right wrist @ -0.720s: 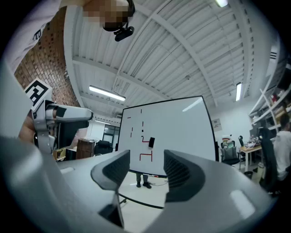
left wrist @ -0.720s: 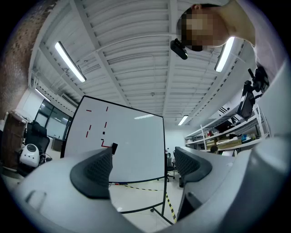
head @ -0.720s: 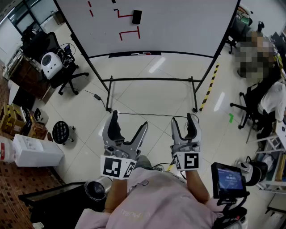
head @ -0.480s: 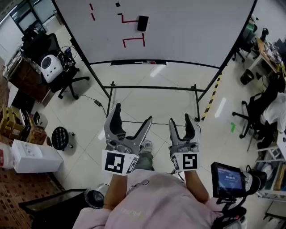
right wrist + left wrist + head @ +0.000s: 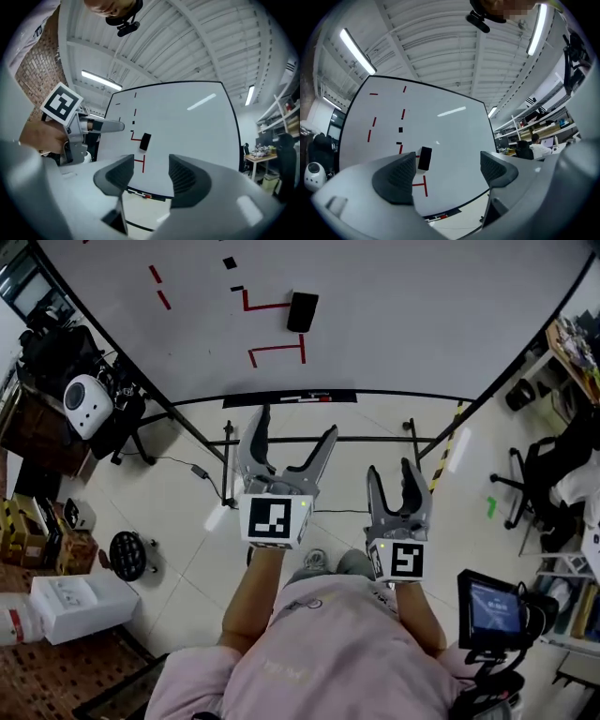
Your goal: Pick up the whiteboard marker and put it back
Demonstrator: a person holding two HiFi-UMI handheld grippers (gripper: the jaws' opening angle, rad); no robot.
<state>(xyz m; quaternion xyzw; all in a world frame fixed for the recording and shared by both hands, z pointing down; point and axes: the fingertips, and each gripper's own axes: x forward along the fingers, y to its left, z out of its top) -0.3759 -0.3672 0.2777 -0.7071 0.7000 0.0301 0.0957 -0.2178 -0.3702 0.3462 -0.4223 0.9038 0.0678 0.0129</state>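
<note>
A large whiteboard (image 5: 394, 306) with red line marks stands ahead, a black eraser (image 5: 302, 311) stuck on it. Along its lower edge runs a black tray (image 5: 258, 399) holding a small whiteboard marker (image 5: 307, 397), white with red; it also shows as the marker (image 5: 140, 195) in the right gripper view. My left gripper (image 5: 294, 432) is raised in front of the tray, short of it, open wide and empty. My right gripper (image 5: 391, 474) hangs lower and further back, open with nothing between its fingers. In the left gripper view the eraser (image 5: 424, 158) sits beside the left pad.
The whiteboard's black metal stand (image 5: 319, 439) crosses the tiled floor below the grippers. Office chairs (image 5: 89, 390) and boxes (image 5: 70, 606) stand at the left. More chairs (image 5: 553, 484) and a device with a lit screen (image 5: 494, 607) are at the right.
The view has come closer to the whiteboard. My left gripper has risen and gone forward toward the tray. My right gripper has moved up only a little.
</note>
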